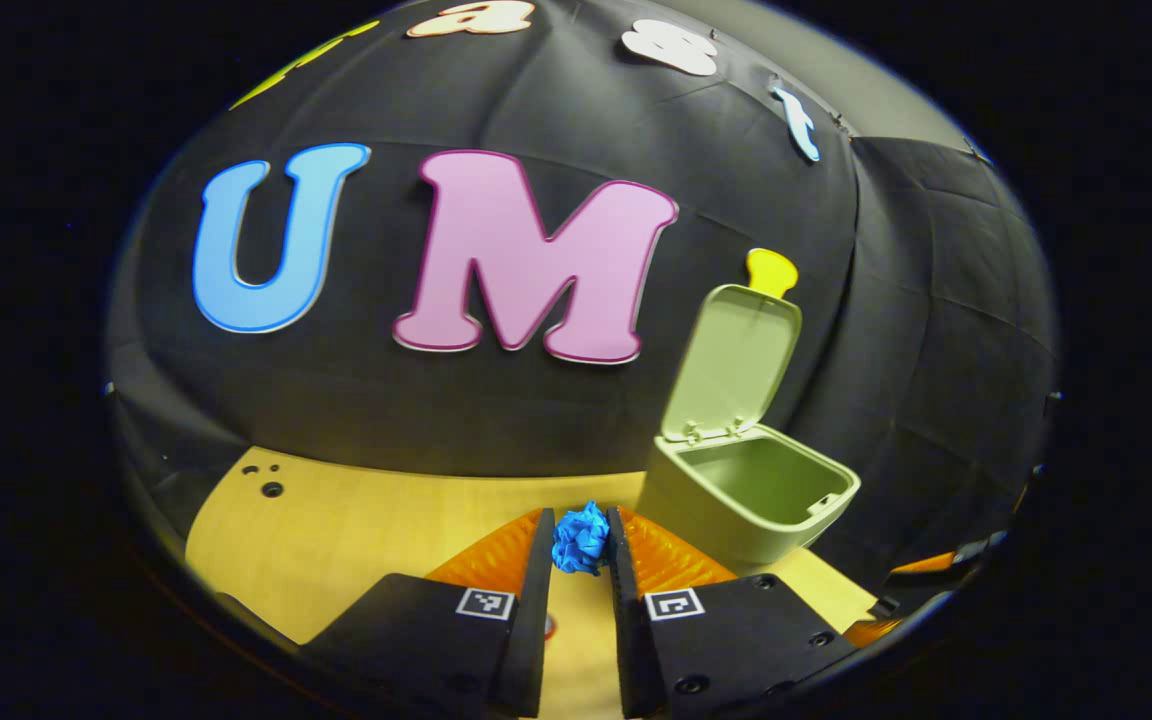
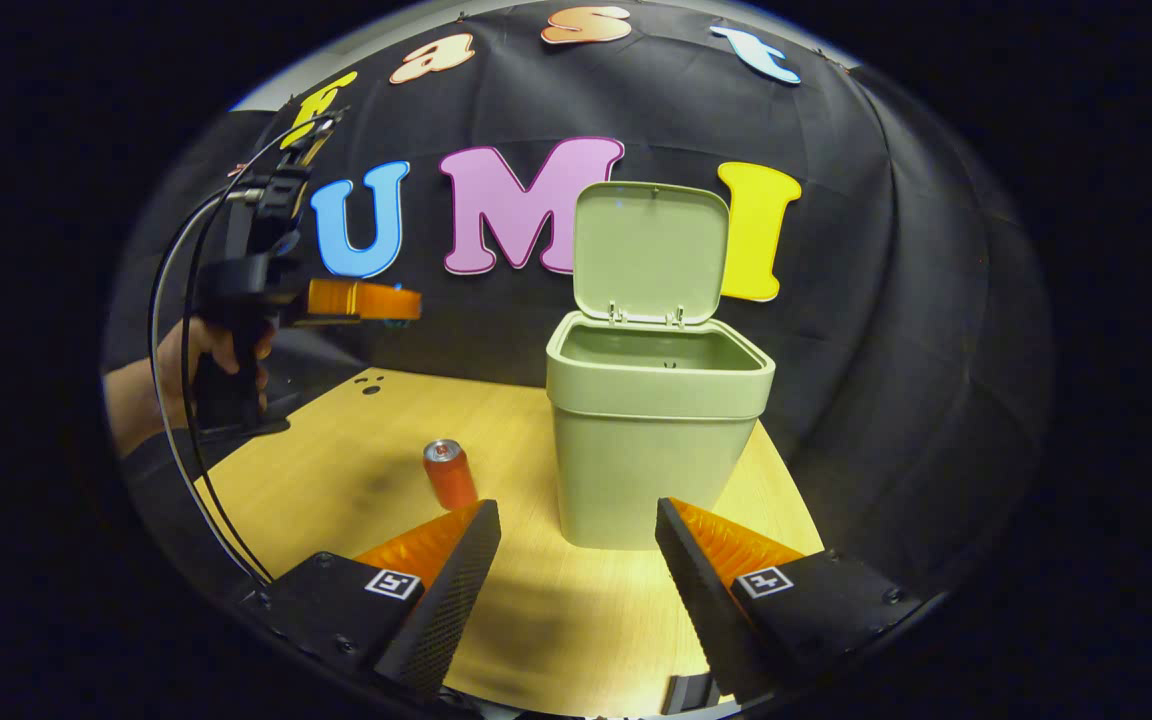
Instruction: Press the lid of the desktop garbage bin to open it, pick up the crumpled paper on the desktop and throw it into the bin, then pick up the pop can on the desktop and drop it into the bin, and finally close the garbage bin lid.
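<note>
Left gripper view: left gripper (image 1: 580,545) is closed on the blue crumpled paper (image 1: 579,537), both fingers pressing its sides, ball sitting out at the very tips. The green garbage bin (image 1: 751,495) stands ahead and to the right, lid (image 1: 733,362) swung up and back, mouth open. The paper is held up off the worktop (image 1: 356,540), short of the rim and left of it. Risks: the tip-only pinch on a springy ball could let it slip on the way over; release before the tips cross the near rim and it lands on the worktop; swing too far right and a finger could clip the rim and shove a light bin.

Right gripper view: right gripper (image 2: 576,545) is spread wide, empty, low over the worktop facing the bin's front wall. The pop can (image 2: 449,473) stands upright just left of the bin, a little beyond the left finger. The left gripper shows far left in a hand (image 2: 211,350), high above the worktop, well apart from the bin mouth. Risk later: the can sits close to the bin, so a wide approach may bump the wall or tip the can.
</note>
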Available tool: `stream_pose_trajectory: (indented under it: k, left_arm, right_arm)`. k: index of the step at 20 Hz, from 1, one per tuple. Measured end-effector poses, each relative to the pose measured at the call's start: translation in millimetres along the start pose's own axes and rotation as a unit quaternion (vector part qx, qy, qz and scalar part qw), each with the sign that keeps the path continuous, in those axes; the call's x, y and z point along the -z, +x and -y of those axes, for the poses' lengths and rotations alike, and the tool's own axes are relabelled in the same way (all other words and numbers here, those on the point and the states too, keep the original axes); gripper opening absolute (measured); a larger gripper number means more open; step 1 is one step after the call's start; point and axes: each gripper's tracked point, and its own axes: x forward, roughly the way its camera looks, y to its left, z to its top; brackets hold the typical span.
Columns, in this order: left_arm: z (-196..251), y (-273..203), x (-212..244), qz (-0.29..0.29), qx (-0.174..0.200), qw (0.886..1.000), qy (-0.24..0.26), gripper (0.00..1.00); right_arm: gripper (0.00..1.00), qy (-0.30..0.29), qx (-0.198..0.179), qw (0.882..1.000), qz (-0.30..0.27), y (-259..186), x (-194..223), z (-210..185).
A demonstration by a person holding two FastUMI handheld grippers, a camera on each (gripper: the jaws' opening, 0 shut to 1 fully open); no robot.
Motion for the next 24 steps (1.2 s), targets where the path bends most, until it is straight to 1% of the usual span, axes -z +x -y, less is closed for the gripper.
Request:
stream_pose_trajectory:
  k: [6,9,10,12,15,19,20,21,22,23,24]
  left_arm:
    - [88.3,47.7,1.8,-0.014,0.066,0.998,0.008,0.33]
    - [116.8,65.1,13.4,-0.031,0.088,0.996,-0.003,0.33]
    - [125.1,68.8,16.5,-0.035,0.096,0.995,-0.007,0.31]
    - [140.2,74.1,17.2,-0.038,0.104,0.994,0.003,0.33]
    - [148.2,83.3,24.2,-0.045,0.094,0.994,0.031,0.34]
    - [147.7,87.5,29.3,-0.05,0.071,0.995,0.044,0.36]
    - [148.2,88.6,28.9,-0.05,0.066,0.996,0.045,0.39]
    - [148.5,88.6,30.5,-0.051,0.061,0.996,0.045,0.4]
    - [146.9,87.9,30.9,-0.052,0.053,0.996,0.046,0.45]
    - [145.1,88.4,29.8,-0.048,0.049,0.997,0.044,0.47]
    - [145.0,88.7,28.7,-0.046,0.051,0.997,0.041,0.52]
  right_arm:
    - [0.98,0.002,-0.037,0.999,-0.011,12.3,10.8,24.5]
    - [0.98,0.004,-0.052,0.998,-0.017,11.9,15.0,34.6]
    - [0.98,0.004,-0.056,0.998,-0.019,11.2,16.6,36.8]
    - [0.98,0.005,-0.063,0.998,-0.021,11.5,19.9,41.6]
    - [0.98,0.016,-0.075,0.997,-0.032,14.9,26.3,47.6]
    - [0.99,0.031,-0.081,0.996,-0.03,17.8,26.5,56.6]
    - [0.99,0.034,-0.083,0.996,-0.029,17.8,26.6,57.5]
    - [0.99,0.036,-0.086,0.995,-0.03,16.6,27.2,57.9]
    - [0.99,0.037,-0.09,0.995,-0.031,16.5,27.9,57.4]
    - [0.99,0.036,-0.091,0.995,-0.029,16.7,27.5,57.2]
    - [0.99,0.031,-0.091,0.995,-0.028,16.6,28.2,58.9]
